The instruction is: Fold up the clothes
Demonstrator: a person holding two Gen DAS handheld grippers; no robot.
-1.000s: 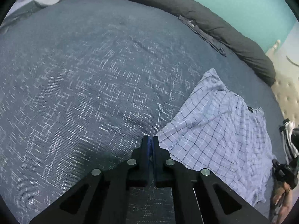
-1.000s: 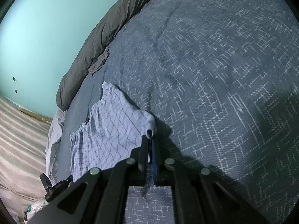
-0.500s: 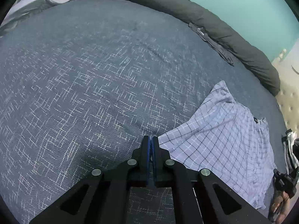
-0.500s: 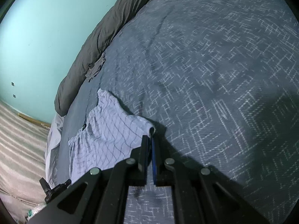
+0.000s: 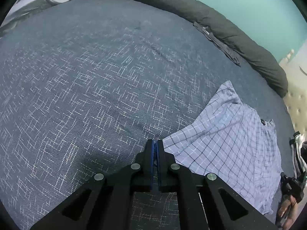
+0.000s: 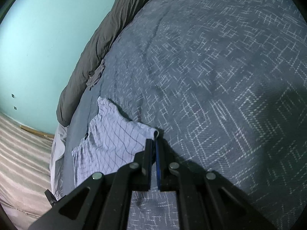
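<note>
**Two corners pinched, and not much cloth in either grip**

The checked shorts (image 5: 226, 134) lay spread near the bed's edge, on the dark blue patterned bedspread (image 5: 86, 86). The left gripper (image 5: 155, 146) had its fingers closed on one hem corner; the right gripper (image 6: 153, 143) was nipped onto another corner, with a little curl of hem poking out above the tips.

That thin hold looked like the weak point. I judged that a quick lift or a tug apart could slide a corner free, and the fabric would slump and crease. If one side were pulled harder, the fold would probably land crooked.

The bedspread was soft and slightly rumpled, so the cloth might drag on it. A rolled dark duvet (image 5: 220, 25) ran along the far side beneath a mint-green wall (image 6: 48, 28), with a small dark garment (image 6: 96, 74) lying against it.
</note>
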